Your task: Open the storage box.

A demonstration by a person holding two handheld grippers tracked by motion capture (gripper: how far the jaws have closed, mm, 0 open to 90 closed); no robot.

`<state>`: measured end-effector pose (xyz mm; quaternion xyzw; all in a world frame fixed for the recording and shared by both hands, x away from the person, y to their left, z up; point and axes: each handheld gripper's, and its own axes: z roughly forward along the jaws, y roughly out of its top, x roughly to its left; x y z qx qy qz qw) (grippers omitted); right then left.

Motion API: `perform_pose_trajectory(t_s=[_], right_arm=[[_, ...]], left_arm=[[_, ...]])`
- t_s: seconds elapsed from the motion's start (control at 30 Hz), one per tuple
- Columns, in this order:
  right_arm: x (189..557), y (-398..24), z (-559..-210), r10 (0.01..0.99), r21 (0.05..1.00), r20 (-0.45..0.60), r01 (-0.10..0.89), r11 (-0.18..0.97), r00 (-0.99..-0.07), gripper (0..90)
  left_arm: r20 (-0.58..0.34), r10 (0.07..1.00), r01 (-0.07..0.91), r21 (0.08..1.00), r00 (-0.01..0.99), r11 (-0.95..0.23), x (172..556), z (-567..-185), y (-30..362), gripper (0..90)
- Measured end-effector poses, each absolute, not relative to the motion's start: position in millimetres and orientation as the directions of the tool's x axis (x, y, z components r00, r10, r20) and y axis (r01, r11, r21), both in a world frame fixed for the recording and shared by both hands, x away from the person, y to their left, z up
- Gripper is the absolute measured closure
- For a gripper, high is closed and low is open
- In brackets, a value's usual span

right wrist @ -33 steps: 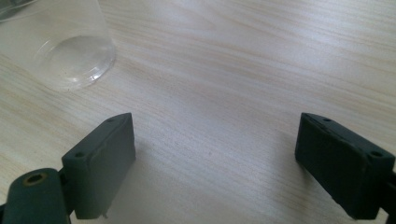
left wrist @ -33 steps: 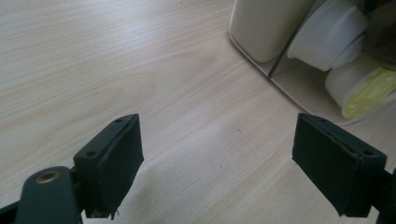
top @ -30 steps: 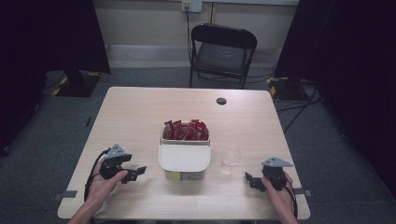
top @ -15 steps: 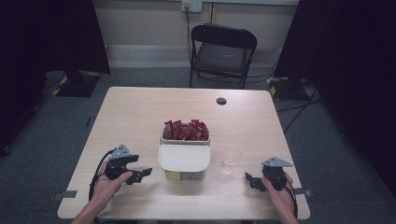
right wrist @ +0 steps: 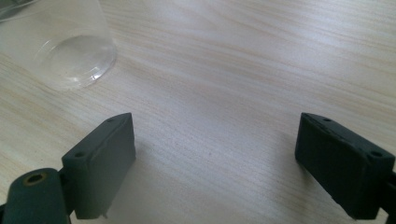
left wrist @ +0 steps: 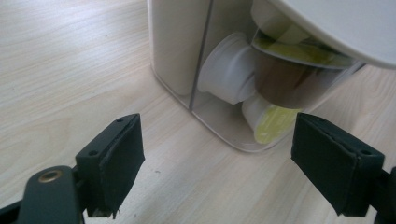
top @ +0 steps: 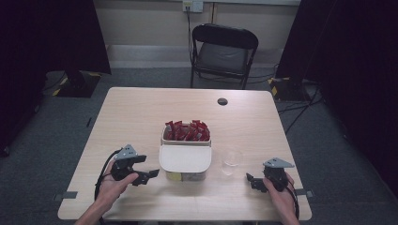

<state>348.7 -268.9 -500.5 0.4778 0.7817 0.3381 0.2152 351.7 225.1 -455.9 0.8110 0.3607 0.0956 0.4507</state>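
The left gripper (top: pixel 149 175) is nearer the work: its fingers (left wrist: pixel 112 158) are wide apart, holding nothing, aimed at the box (top: pixel 184 161) of small cups (left wrist: pixel 229 70) just ahead at mid-table. The right gripper (top: pixel 252 182) is equally open and empty, beside the clear glass (top: pixel 231 160).

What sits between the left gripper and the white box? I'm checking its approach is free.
Bare tabletop separates the left gripper from the white box, in its own view.

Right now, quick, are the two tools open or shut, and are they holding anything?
Left tool: open, holding nothing, pointed at the white container.
Right tool: open, holding nothing, near the clear cup.
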Motion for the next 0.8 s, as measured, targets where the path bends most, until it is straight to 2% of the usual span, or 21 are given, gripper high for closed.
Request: perform_pose_trajectory(t_s=[0.8], right_arm=[[349, -269, -501, 0.893, 0.734, -0.013, 0.601, 0.315, -0.451, 11.7]], left_arm=[[-0.161, 0.617, 0.444, 0.830, 0.771, -0.338, 344, -445, 206, 16.2]])
